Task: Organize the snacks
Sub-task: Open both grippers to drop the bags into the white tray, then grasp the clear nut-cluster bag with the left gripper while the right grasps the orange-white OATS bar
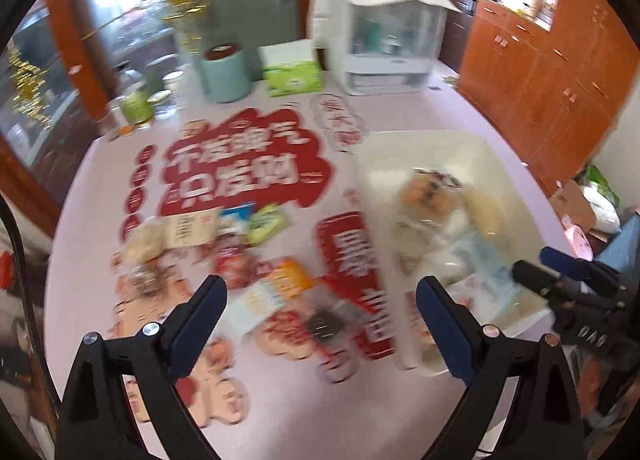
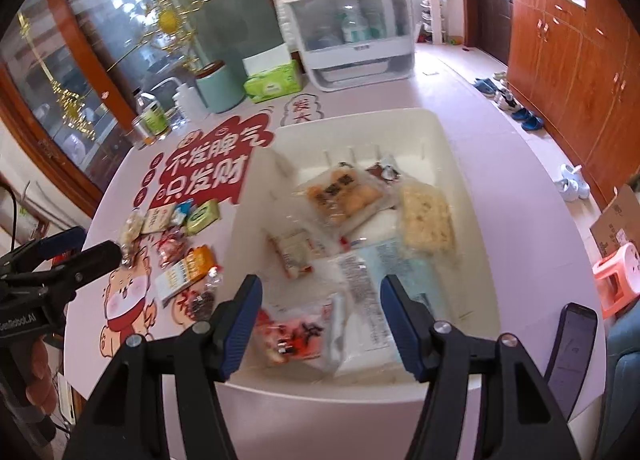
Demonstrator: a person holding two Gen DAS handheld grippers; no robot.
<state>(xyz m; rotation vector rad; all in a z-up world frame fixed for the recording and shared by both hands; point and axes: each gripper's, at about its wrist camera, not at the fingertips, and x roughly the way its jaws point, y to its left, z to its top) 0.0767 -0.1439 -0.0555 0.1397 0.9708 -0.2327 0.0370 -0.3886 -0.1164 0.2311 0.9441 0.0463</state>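
- My right gripper [image 2: 320, 320] hangs over the white bin [image 2: 448, 131], jaws wide, nothing held.
- Left gripper [image 1: 320, 324] wide open, empty, over loose snacks [image 1: 280, 284] on counter [image 1: 460, 107] left of bin.
- Step: mid-sort; several pkts already in bin.
- Next: I'd drop left gripper onto orange pkt [image 1: 290, 278], pinch, carry to bin.

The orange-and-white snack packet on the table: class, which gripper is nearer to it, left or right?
Left. The left gripper hangs open just above the orange-and-white packet among the loose snacks. The right gripper is open over the white bin, off to the side.
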